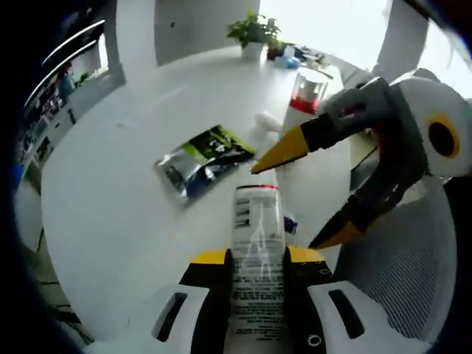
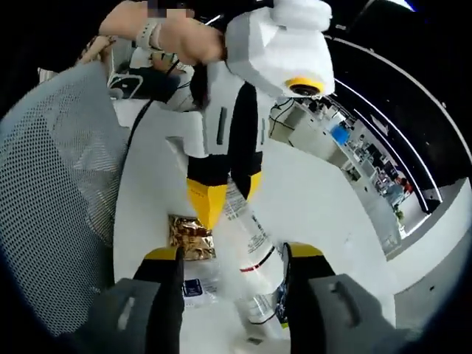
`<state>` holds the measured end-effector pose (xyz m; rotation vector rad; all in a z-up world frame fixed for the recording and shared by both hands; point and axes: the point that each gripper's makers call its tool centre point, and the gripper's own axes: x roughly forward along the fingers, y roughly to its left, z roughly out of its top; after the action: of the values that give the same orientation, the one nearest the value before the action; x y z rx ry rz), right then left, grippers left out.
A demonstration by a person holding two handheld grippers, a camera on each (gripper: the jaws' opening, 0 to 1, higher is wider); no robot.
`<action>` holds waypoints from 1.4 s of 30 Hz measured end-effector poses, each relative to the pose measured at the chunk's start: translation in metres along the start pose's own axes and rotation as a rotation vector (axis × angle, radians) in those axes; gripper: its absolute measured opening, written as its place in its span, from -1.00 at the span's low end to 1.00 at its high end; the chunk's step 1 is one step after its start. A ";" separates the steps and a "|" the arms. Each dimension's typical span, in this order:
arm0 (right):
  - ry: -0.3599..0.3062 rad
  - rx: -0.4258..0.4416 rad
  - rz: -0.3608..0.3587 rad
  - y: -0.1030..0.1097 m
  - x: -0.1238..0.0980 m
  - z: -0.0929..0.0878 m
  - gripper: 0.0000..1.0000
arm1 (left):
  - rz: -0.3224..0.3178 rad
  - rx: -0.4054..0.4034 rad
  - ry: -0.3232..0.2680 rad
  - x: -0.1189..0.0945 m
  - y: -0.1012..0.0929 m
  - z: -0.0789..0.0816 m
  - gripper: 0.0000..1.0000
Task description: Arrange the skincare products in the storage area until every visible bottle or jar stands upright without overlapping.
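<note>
A clear bottle (image 1: 257,221) with a printed label and a red ring near its cap lies along my left gripper (image 1: 258,257), which is shut on its body above the white table (image 1: 110,192). My right gripper (image 1: 285,206) comes in from the right, open, with its yellow tips on either side of the bottle's cap end. From the right gripper view, my right gripper (image 2: 232,254) stands wide open around the cap end of the bottle (image 2: 252,247). My left gripper (image 2: 228,198) reaches down from above, gripping the bottle.
A silver and green sachet (image 1: 203,158) lies flat on the table. A red-capped bottle (image 1: 304,94) stands upright behind it. A potted plant (image 1: 253,33) sits at the far edge. A mesh chair (image 2: 51,206) is beside the table. A small blue-labelled item (image 2: 193,287) lies under the bottle.
</note>
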<state>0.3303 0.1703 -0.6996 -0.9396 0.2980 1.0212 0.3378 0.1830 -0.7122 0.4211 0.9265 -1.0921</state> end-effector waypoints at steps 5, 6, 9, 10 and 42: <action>-0.001 -0.151 -0.008 0.005 0.007 0.004 -0.12 | -0.049 0.009 0.061 0.001 -0.010 -0.003 -0.54; -0.005 -0.176 -0.012 0.006 0.007 0.006 -0.18 | -0.054 0.018 0.072 0.002 -0.011 -0.003 -0.54; -0.004 -0.189 -0.022 0.009 0.009 0.007 -0.20 | -0.077 -0.001 0.102 0.001 -0.015 -0.004 -0.54; 0.001 -0.200 -0.021 0.010 0.011 0.006 -0.22 | -0.091 0.000 0.110 0.000 -0.018 -0.004 -0.54; -0.106 -0.037 0.014 0.006 -0.006 0.017 -0.82 | -0.351 -0.106 0.050 -0.018 -0.039 0.025 -0.41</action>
<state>0.3191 0.1806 -0.6890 -0.9145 0.1977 1.0886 0.3109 0.1585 -0.6783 0.2023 1.1252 -1.3477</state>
